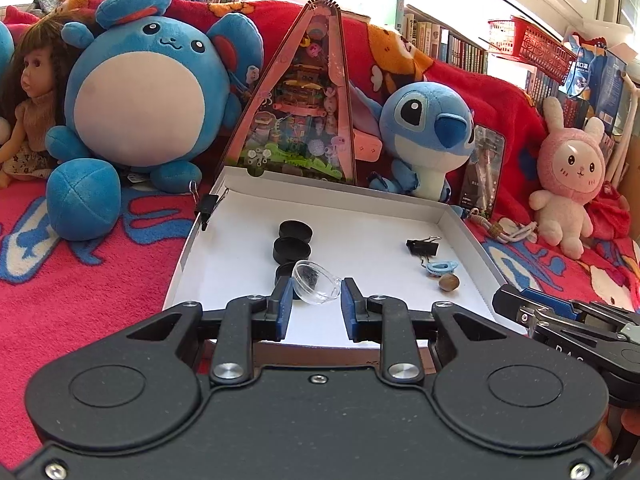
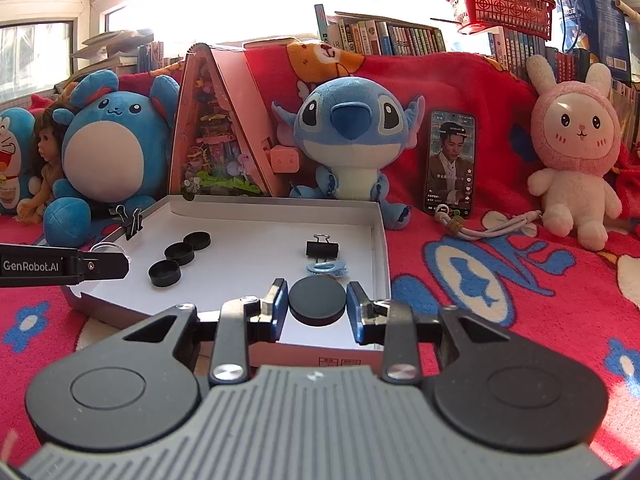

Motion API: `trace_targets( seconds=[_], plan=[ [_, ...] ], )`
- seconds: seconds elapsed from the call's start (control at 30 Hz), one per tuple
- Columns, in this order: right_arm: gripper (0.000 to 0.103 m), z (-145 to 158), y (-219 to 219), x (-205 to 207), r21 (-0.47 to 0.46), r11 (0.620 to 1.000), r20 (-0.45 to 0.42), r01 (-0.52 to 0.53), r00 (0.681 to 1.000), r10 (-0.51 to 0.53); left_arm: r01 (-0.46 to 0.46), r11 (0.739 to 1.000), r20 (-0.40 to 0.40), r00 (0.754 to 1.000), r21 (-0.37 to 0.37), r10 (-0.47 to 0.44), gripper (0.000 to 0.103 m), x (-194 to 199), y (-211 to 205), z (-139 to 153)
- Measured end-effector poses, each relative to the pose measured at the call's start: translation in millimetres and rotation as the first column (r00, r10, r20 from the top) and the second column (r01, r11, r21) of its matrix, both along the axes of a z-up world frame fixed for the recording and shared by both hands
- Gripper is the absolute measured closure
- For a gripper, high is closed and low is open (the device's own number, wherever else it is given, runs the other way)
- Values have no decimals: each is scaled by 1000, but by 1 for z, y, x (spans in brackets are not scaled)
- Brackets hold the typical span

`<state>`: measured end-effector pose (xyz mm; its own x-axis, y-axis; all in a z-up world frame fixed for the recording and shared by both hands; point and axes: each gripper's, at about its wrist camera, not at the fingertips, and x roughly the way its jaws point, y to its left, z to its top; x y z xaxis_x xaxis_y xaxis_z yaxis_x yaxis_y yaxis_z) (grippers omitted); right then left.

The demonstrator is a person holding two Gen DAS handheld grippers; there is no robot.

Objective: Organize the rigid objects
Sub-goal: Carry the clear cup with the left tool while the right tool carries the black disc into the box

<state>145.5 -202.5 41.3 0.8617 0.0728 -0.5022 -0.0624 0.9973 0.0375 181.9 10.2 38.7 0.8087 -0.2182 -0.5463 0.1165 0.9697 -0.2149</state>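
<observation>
A round black cap (image 2: 317,306) sits gripped between the right jaws, over the white box's (image 2: 376,216) near edge. The left jaws seem to pinch a clear glass cup (image 1: 316,282). Ahead of them lie three more black caps (image 2: 164,273); two binder clips are visible, with bare floor between.

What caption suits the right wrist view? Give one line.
Right gripper holding a black round cap over the white box where three black caps sit in a row.

My left gripper (image 1: 316,300): black housing, blue pads, silver screws. My right gripper (image 2: 318,304): ribbed grey housing, black discs at 9 and 3 o'clock.
</observation>
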Motion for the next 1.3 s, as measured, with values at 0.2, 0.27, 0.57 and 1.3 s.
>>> trace_targets(
  seconds=[0.2, 0.27, 0.57, 1.3],
  plan=[
    [66, -11, -5, 22, 46, 999, -53, 25, 998, -22, -7, 1000, -22, 1000, 24, 8, 78, 21, -4, -12],
    [65, -13, -4, 28, 44, 999, -63, 28, 998, -25, -12, 1000, -40, 999, 17, 12, 78, 29, -4, -16],
    [65, -22, -1, 49, 42, 998, -105, 41, 994, -37, -24, 999, -70, 997, 34, 27, 78, 44, -7, -31],
    [65, -33, -2, 68, 22, 999, -176, 46, 984, -41, -3, 999, -60, 998, 47, 6, 78, 42, -9, -30]
  ],
)
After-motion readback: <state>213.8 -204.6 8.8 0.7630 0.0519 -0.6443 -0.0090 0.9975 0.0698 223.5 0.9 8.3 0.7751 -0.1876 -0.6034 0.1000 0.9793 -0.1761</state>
